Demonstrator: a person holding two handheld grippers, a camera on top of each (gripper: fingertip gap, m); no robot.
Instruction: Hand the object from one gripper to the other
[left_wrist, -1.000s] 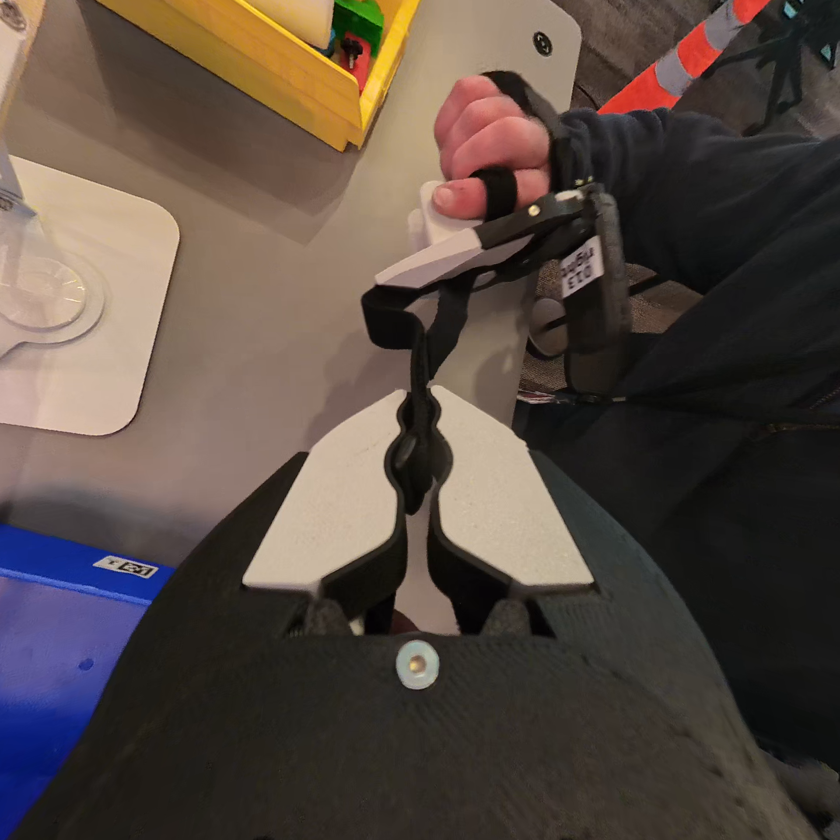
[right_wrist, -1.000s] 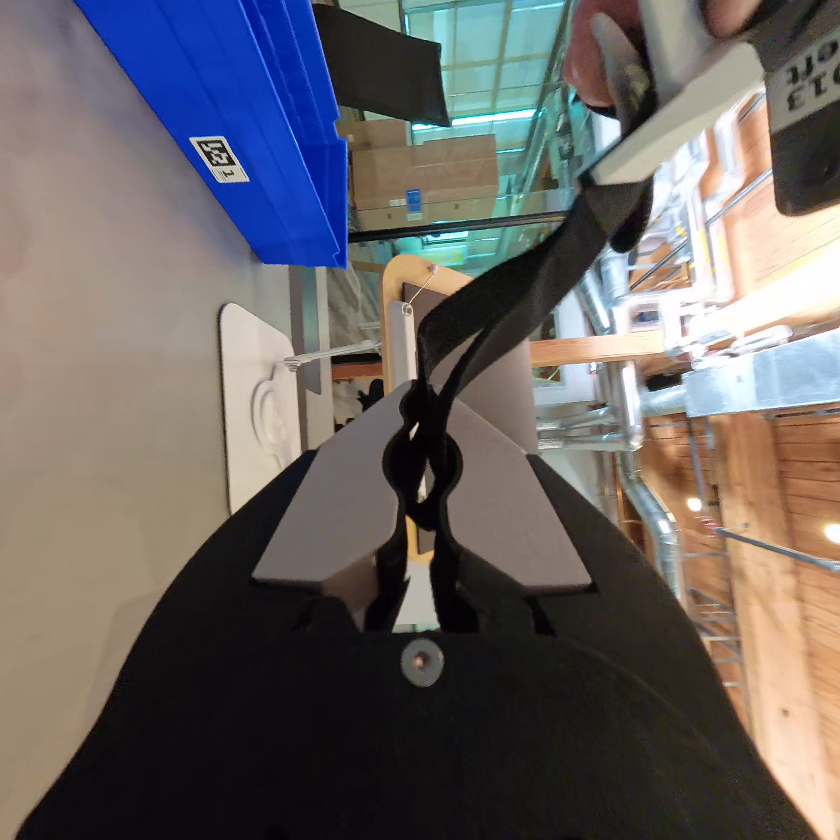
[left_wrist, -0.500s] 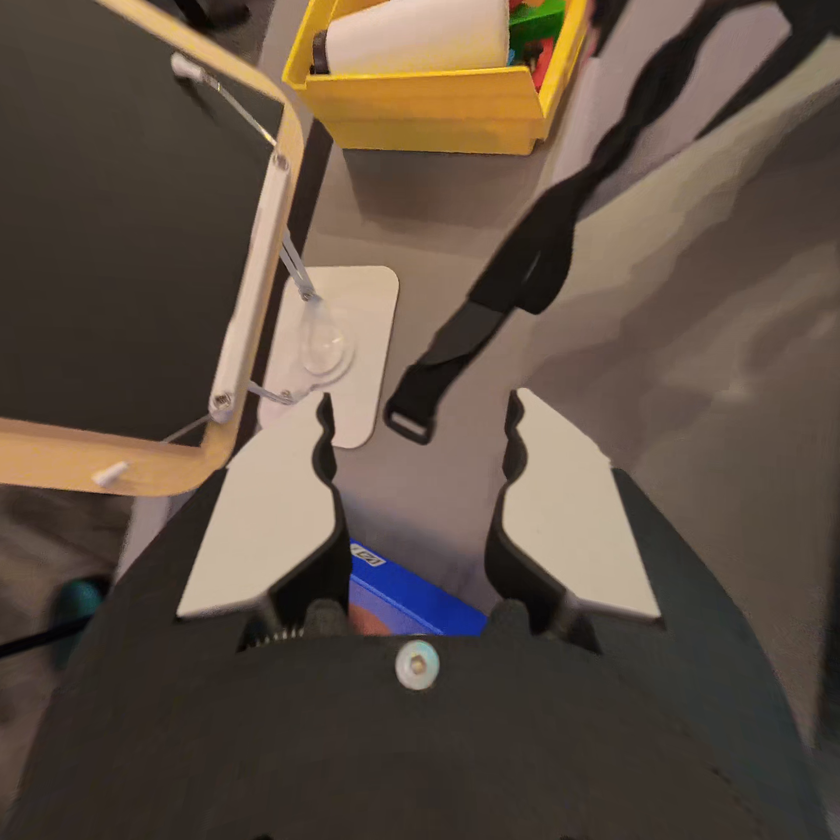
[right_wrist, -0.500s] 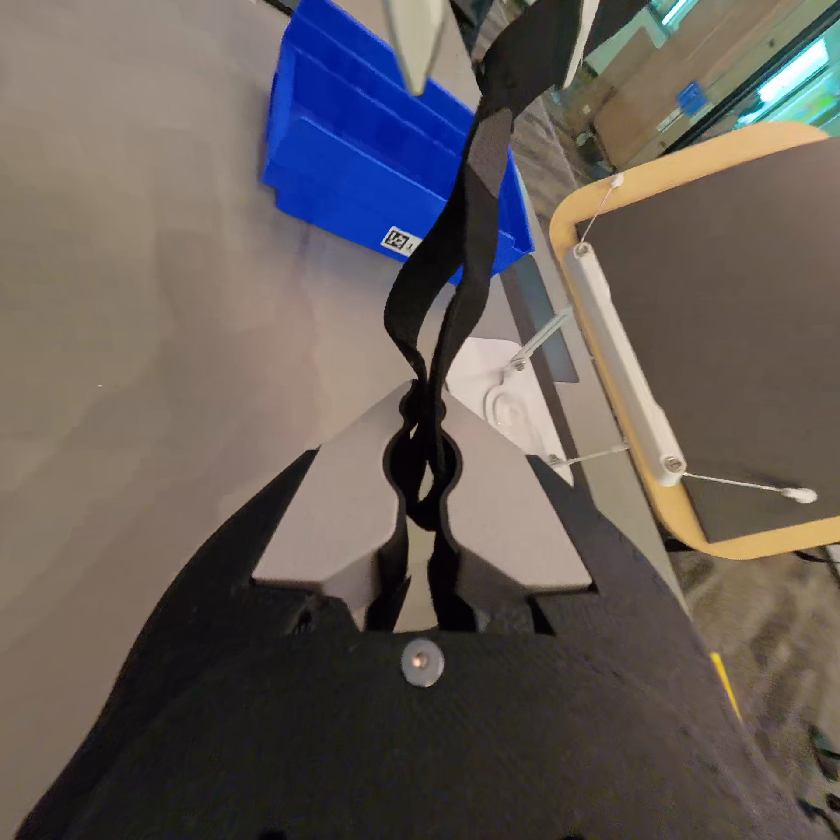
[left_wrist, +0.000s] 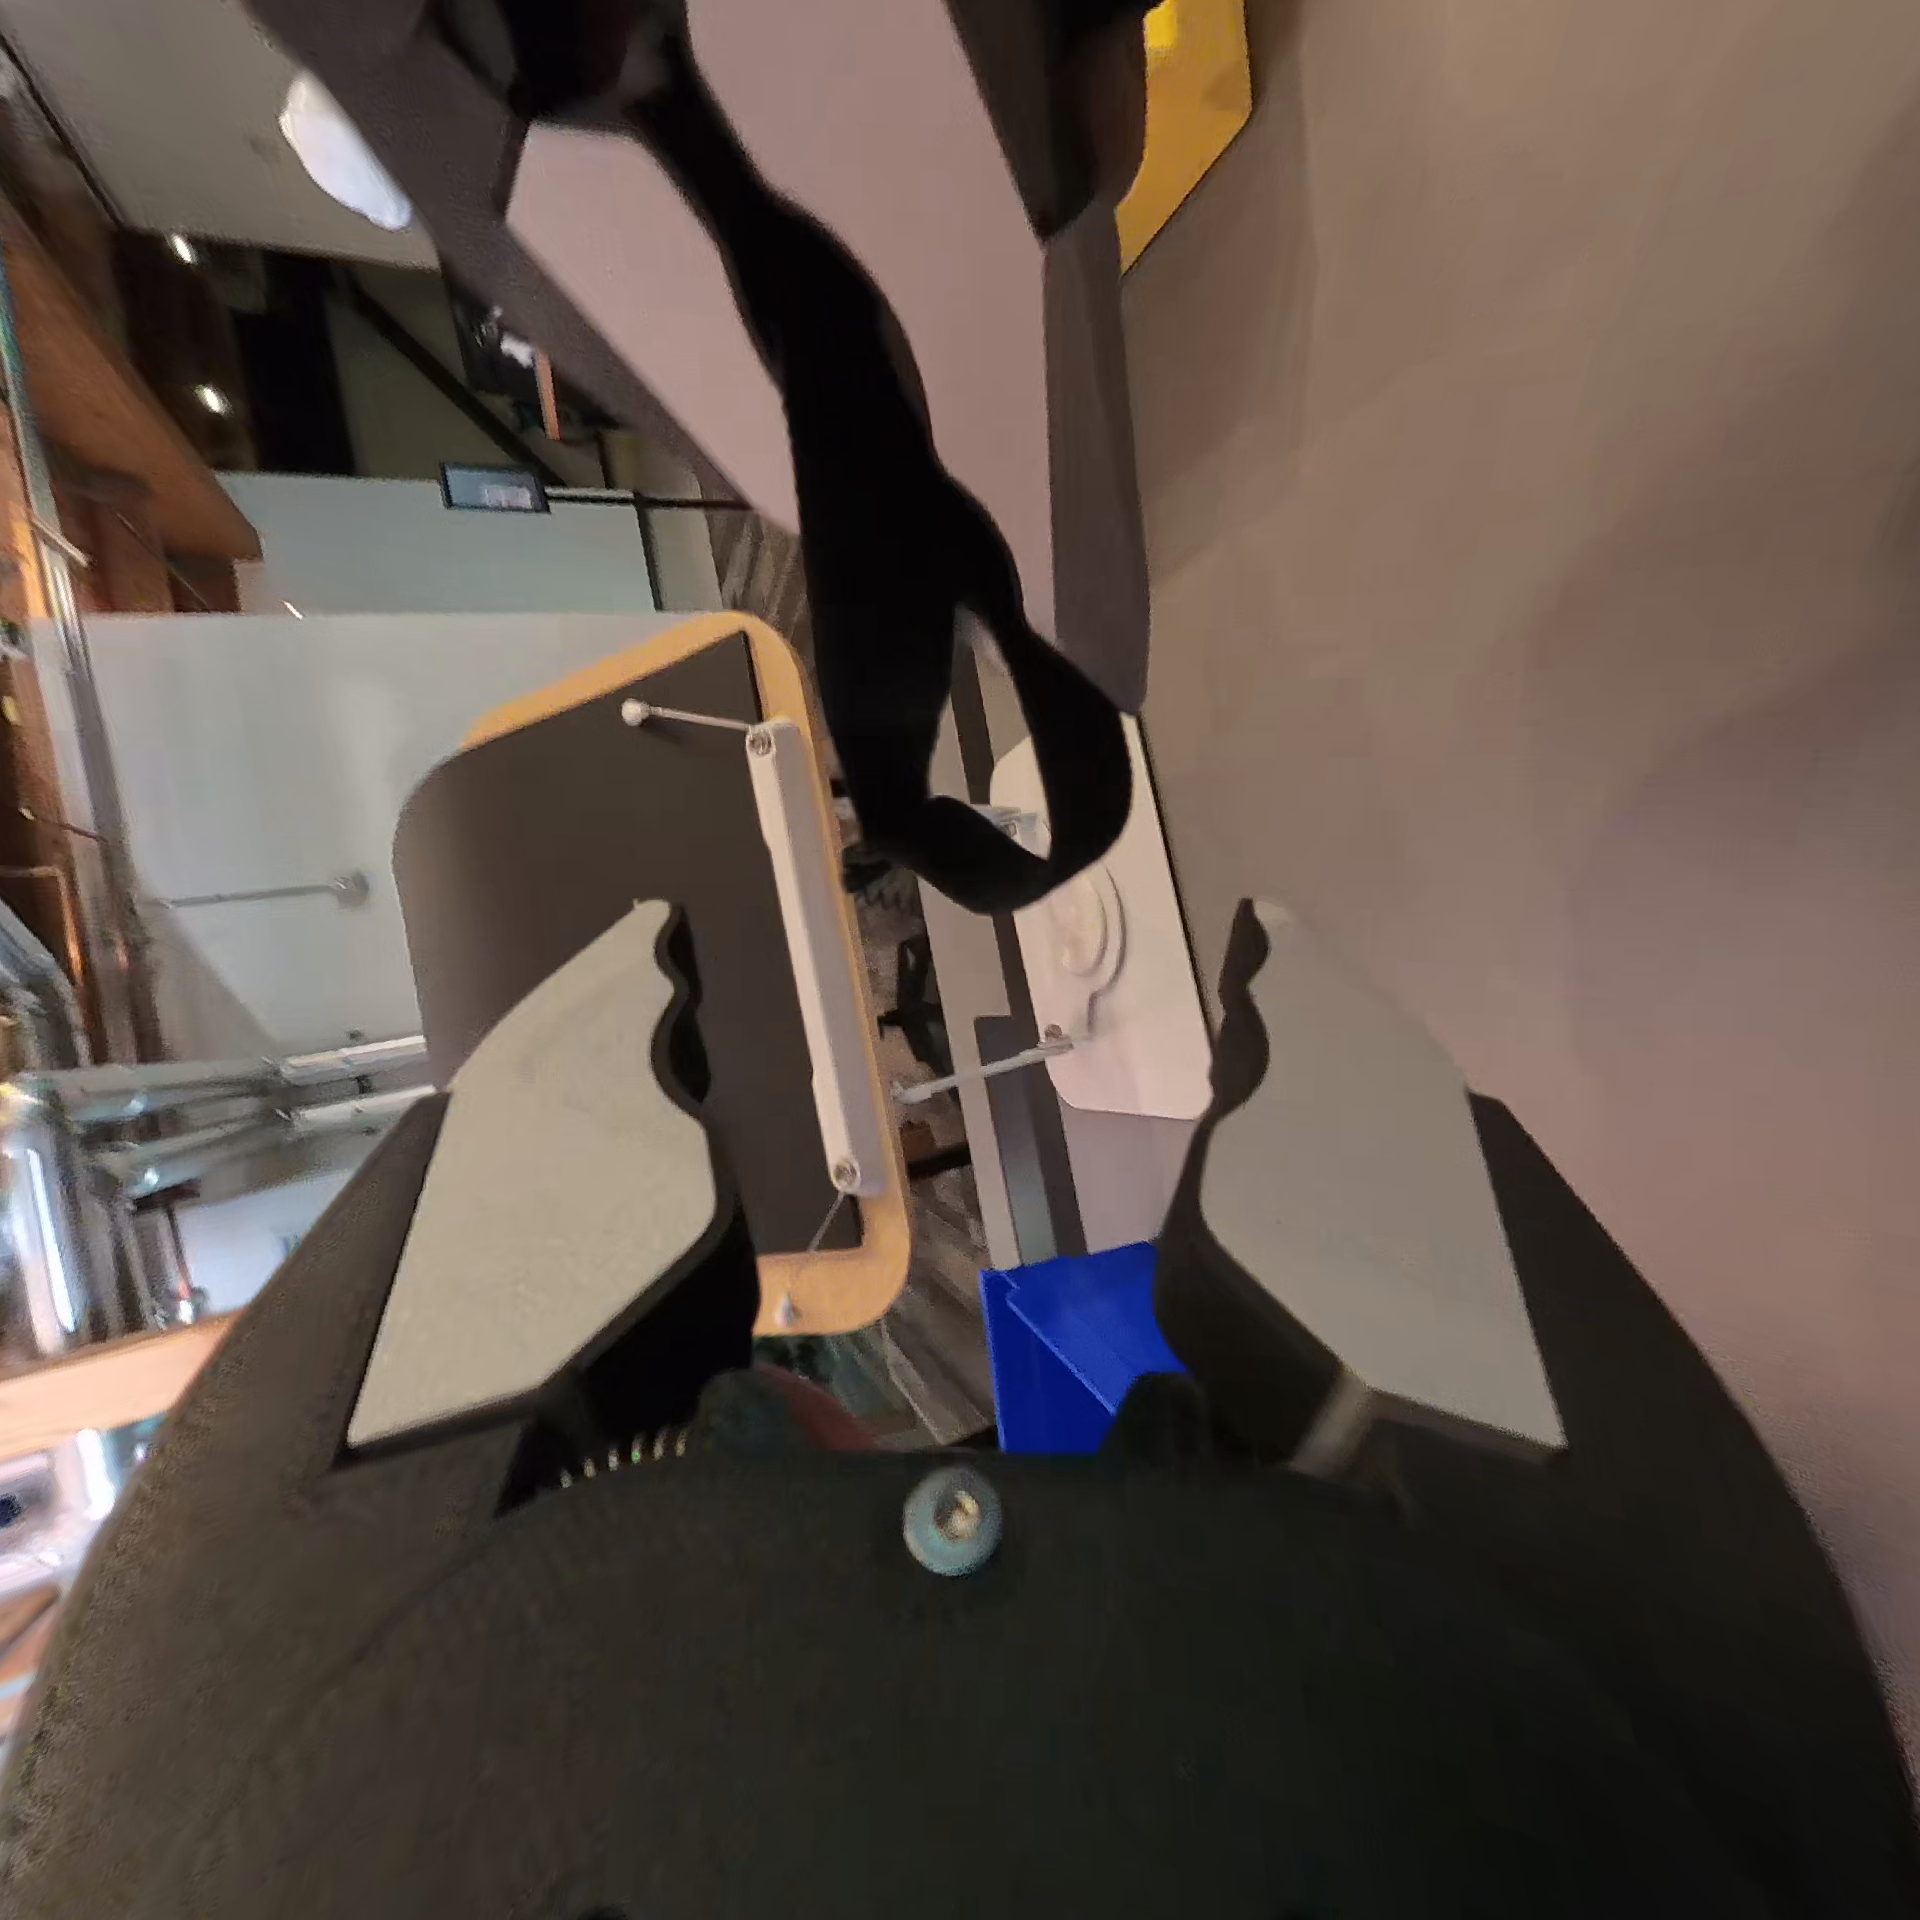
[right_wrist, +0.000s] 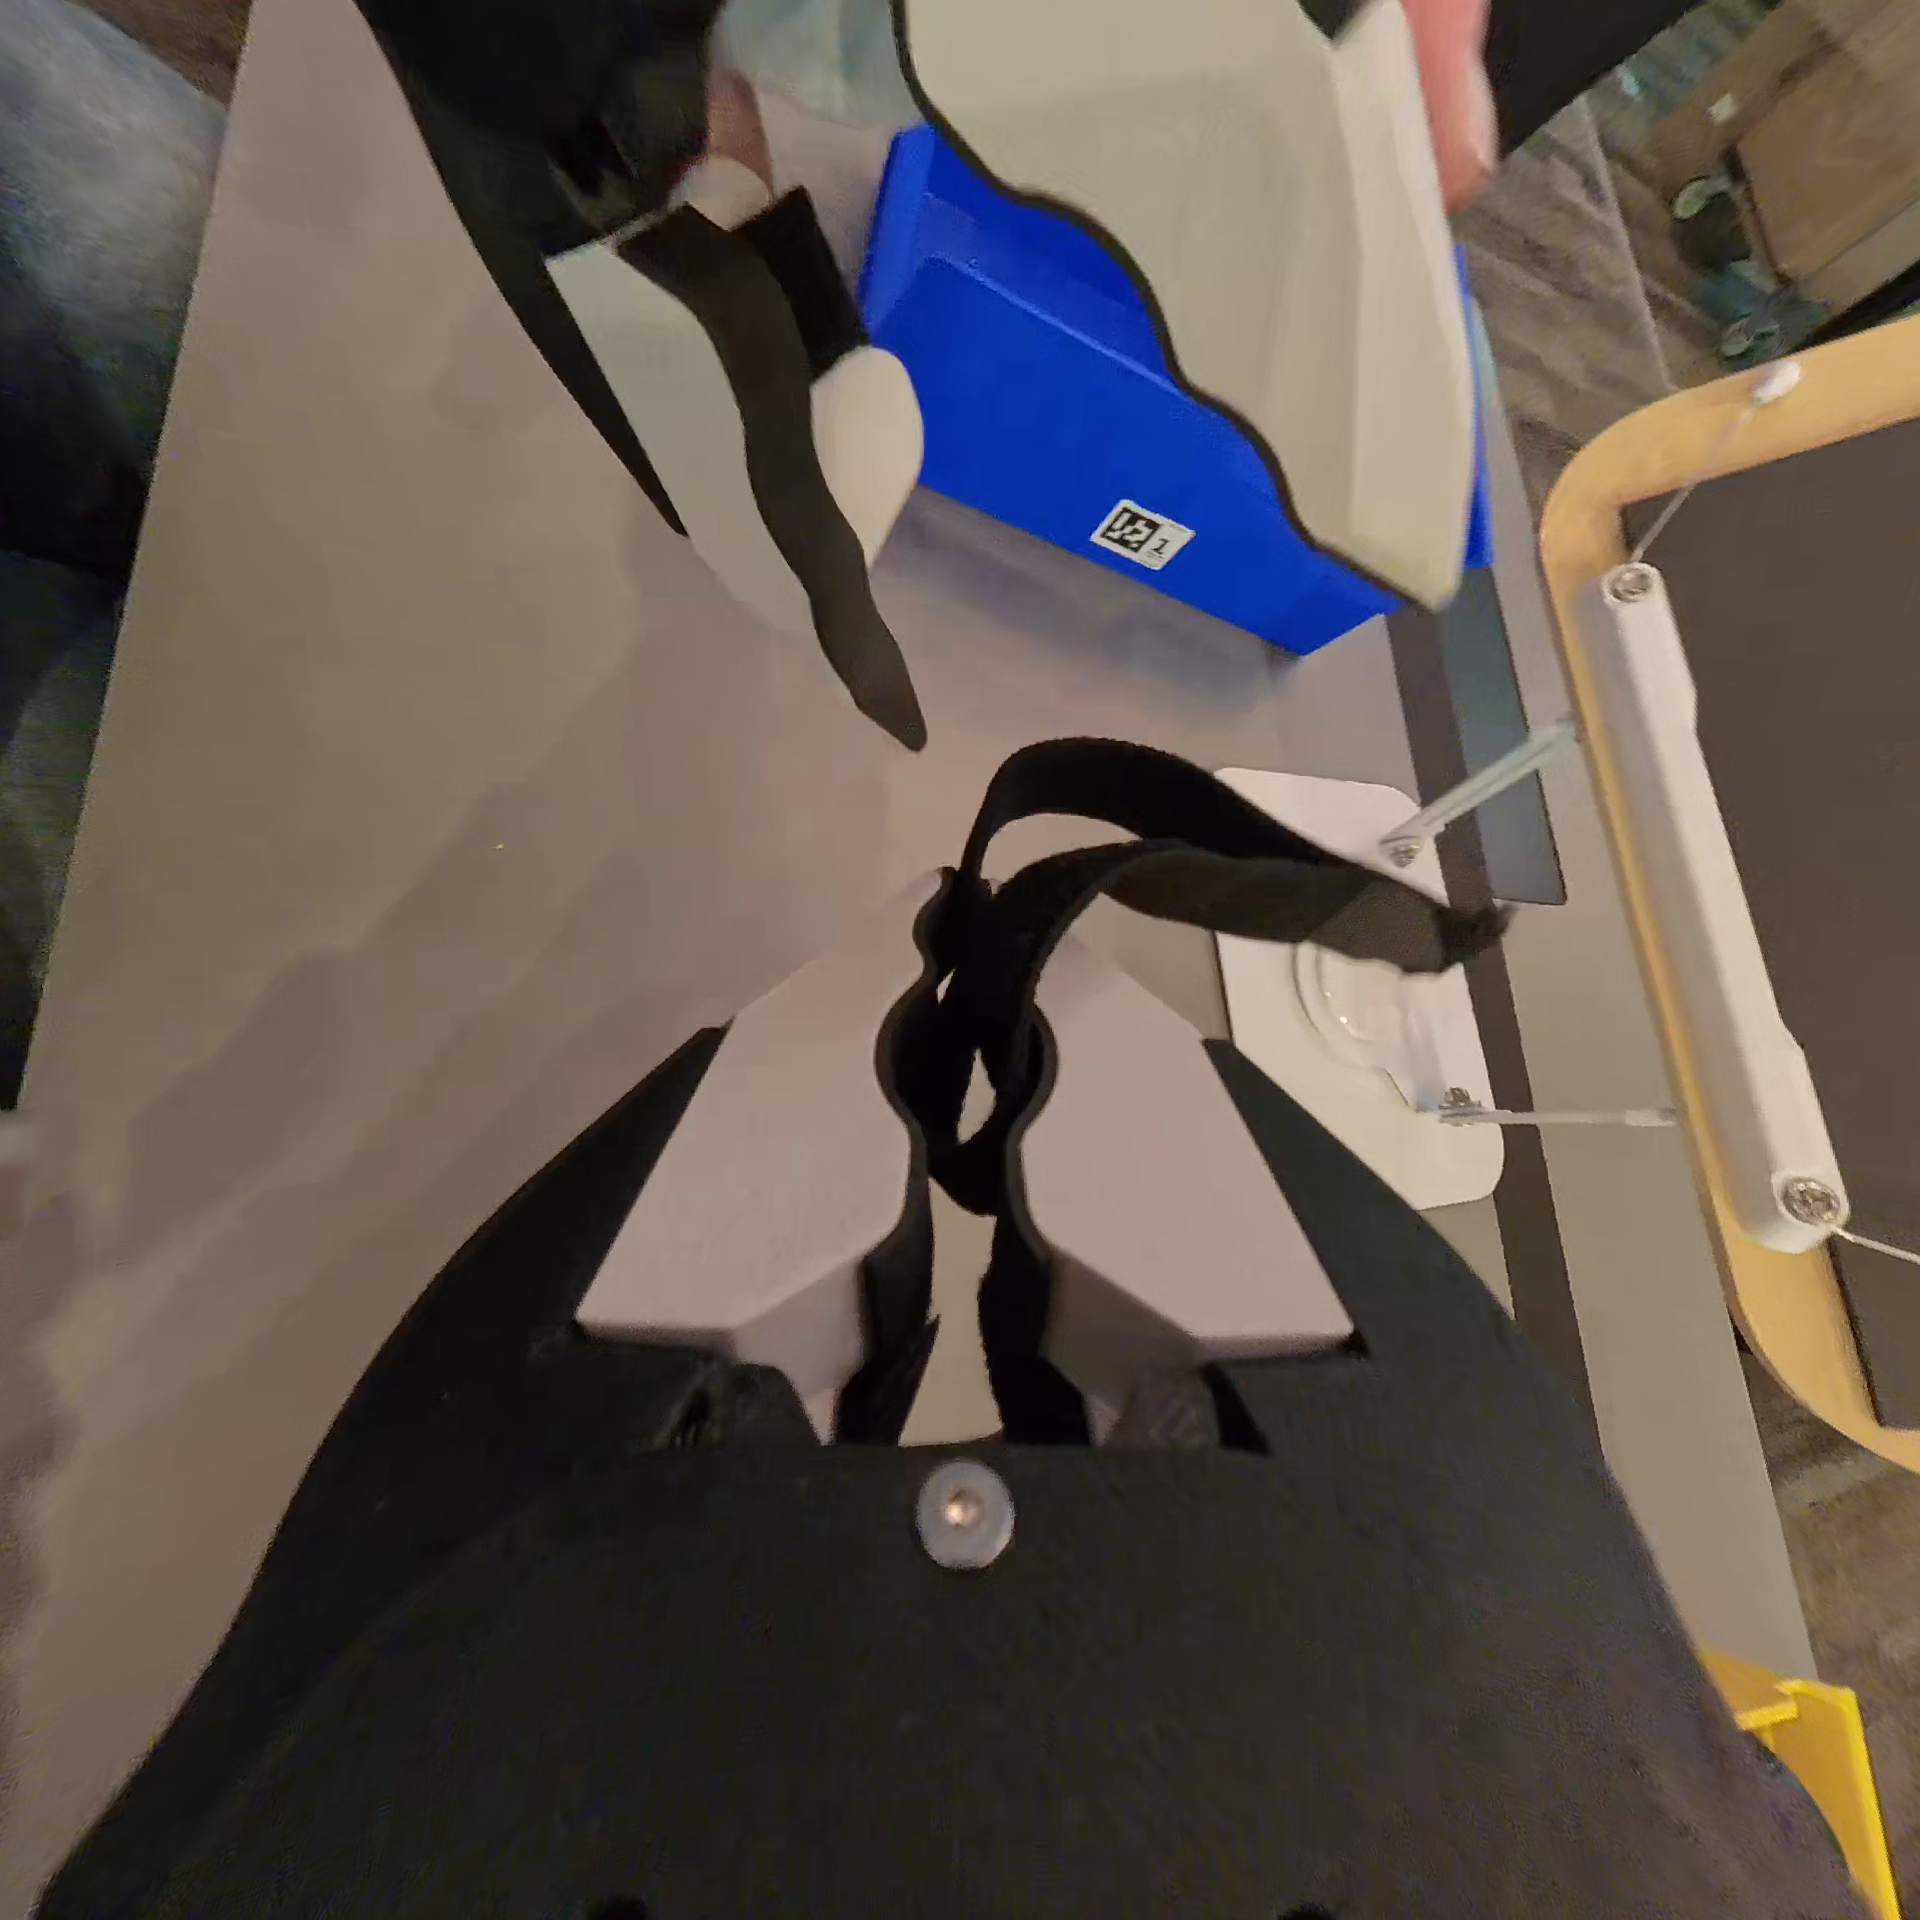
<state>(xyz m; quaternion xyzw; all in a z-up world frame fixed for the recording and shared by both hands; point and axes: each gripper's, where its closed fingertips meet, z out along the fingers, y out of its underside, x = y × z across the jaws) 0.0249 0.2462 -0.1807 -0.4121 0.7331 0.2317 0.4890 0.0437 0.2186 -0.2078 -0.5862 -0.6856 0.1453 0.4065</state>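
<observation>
Right gripper (right_wrist: 961, 935): fingers pressed together on a black strap (right_wrist: 1164, 883); the strap is pinched in the scalloped gap between the white pads, two twisted strands running back toward the gripper body, a loop and a frayed end standing out beyond the fingertips over the grey table (right_wrist: 416, 831).

Left gripper (left_wrist: 961, 935): fingers spread wide, nothing between them; in the right wrist view it shows at the top, its white fingers (right_wrist: 1299, 312) apart, above the blue bin (right_wrist: 1039, 416).

Black strap, seen from the left wrist view (left_wrist: 883, 582): hangs twisted from the top of the frame, its looped end just ahead of the spread fingertips, not touching them.

Blue bin: on the table, a small square-coded sticker on its side; a corner of it shows between the left fingers (left_wrist: 1081, 1340).

White plate with clear disc (right_wrist: 1361, 1018): on the table beside the bin, thin metal rods running from it to a wood-rimmed black board (right_wrist: 1766, 831).

Yellow bin (right_wrist: 1808, 1745): only an edge visible, lower right.
</observation>
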